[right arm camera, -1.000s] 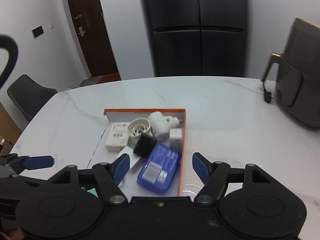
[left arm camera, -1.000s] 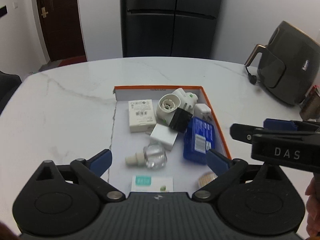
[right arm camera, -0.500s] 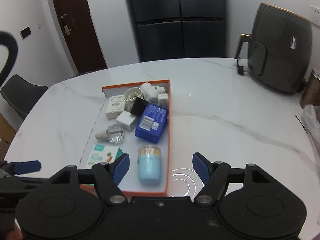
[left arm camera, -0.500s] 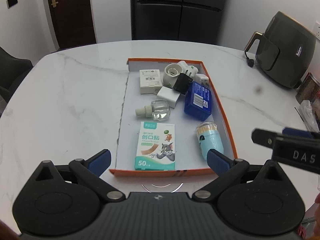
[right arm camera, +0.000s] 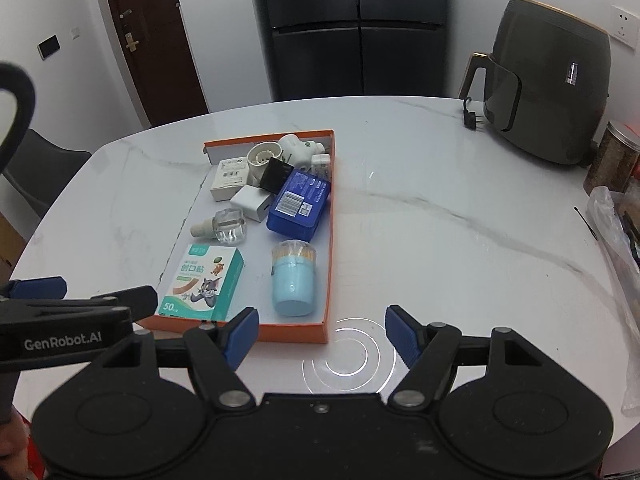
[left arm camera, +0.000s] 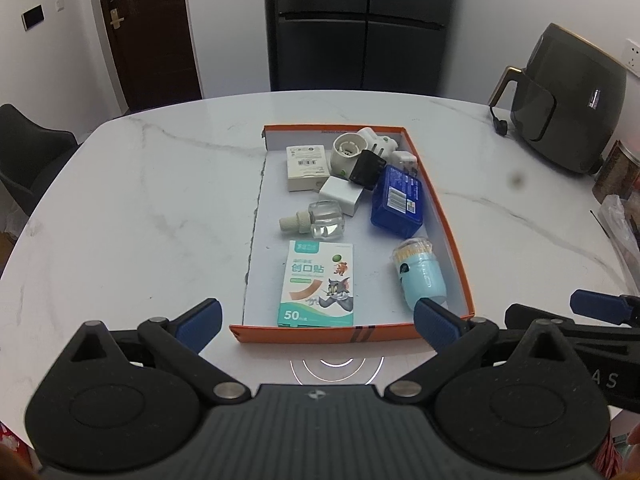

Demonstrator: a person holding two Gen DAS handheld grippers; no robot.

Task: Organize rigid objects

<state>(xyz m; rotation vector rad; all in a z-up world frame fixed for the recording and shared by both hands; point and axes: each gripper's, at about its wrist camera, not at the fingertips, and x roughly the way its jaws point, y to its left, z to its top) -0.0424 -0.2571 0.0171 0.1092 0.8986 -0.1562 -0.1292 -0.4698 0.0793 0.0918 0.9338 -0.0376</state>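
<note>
White marble table [left arm camera: 160, 208] is carrying an orange box [left arm camera: 448, 240] of small items; left gripper [left arm camera: 316, 320] and right gripper [right arm camera: 320, 336] are hovering near it, both wide apart and empty.

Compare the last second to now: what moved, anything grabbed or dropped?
Both grippers pulled back from over the orange tray, so its near end now shows: the plaster box and light blue toothpick jar came into view. The left gripper and right gripper are open and empty; nothing was grabbed or released. The tray's contents, including the blue box and clear bottle, lie as before.
</note>
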